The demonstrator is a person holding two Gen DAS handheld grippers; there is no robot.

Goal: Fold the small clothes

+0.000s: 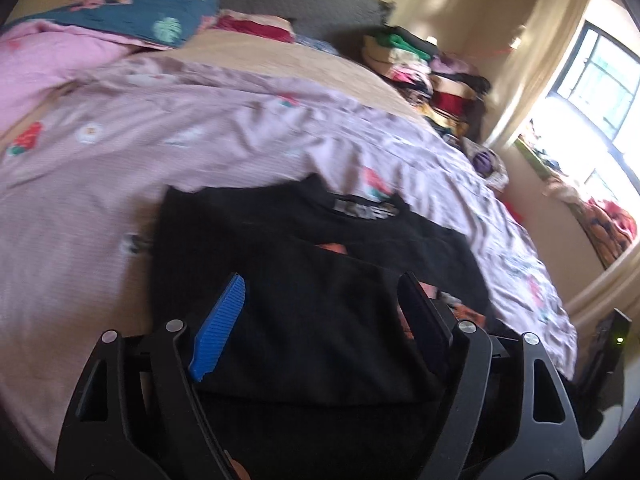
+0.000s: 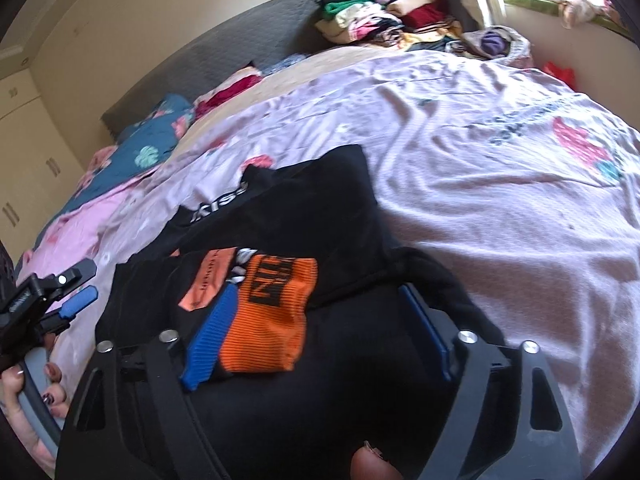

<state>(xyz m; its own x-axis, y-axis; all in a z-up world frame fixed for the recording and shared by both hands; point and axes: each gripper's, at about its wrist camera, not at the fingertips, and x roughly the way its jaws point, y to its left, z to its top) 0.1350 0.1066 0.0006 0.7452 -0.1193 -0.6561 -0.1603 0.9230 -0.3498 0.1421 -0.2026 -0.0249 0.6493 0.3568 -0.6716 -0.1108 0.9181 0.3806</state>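
A small black garment [image 1: 312, 264] with orange patches lies on the pink bedspread, partly folded. In the right wrist view it shows an orange ribbed panel [image 2: 272, 320] and white lettering near the collar. My left gripper [image 1: 320, 300] is open above the garment's near part, nothing between its blue pads. It also shows at the left edge of the right wrist view [image 2: 78, 288], open, beside the garment. My right gripper [image 2: 316, 312] is open over the garment, its left pad [image 2: 212, 332] against the orange panel.
The pink floral bedspread [image 1: 200, 140] covers the bed. Blue and pink pillows [image 1: 152, 16] lie at the headboard. Stacks of folded clothes [image 1: 424, 68] stand at the bed's far side. A bright window [image 1: 592, 92] is on the right.
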